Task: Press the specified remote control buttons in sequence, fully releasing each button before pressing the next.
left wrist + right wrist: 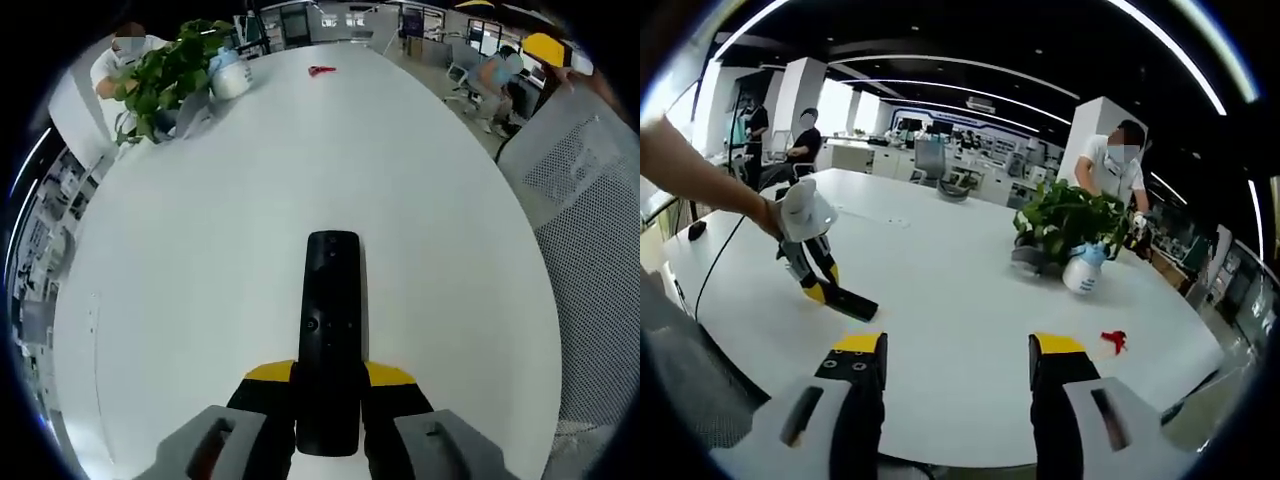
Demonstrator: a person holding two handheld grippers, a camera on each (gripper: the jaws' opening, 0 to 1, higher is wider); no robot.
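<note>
Pressing looks not yet begun, as far as these pictures let me judge. In the left gripper view, the left gripper (328, 400) clamps its yellow-tipped jaws on the near end of a slim black rectangular remote control (331, 330), which points out over the broad white oval table (200, 300), button face up. The right gripper view shows that remote (847, 300) from afar, its far end low against the tabletop. The right gripper (955, 365) hangs well apart from it, jaws spread wide and holding nothing. Every listed button press appears still to be done; the right gripper must first come across to reach the buttons.
</note>
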